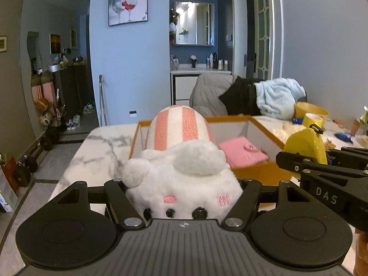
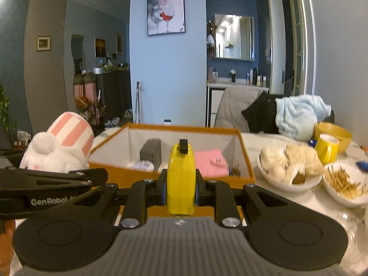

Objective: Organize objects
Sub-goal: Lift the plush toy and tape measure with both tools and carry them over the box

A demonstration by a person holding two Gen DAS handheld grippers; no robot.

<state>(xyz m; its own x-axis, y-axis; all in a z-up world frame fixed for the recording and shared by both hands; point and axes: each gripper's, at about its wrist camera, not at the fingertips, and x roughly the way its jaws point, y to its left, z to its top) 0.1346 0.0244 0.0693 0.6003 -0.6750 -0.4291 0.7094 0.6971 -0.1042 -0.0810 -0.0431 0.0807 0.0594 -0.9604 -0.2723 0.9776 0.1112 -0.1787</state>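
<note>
Left hand-held gripper (image 1: 184,197) clamped on plush bunny (image 1: 184,179) — soft, light, squashes. Right hand-held gripper (image 2: 181,187) clamped on yellow tape measure (image 2: 181,179) — rigid, slick; both near orange box (image 2: 174,128).

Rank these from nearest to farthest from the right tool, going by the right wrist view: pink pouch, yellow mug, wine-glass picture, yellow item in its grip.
1. Yellow item, clamped in the right tool.
2. Pink pouch, just beyond, inside the orange box.
3. Yellow mug, farther right on the table.
4. Wine-glass picture, on the far blue wall.
</note>
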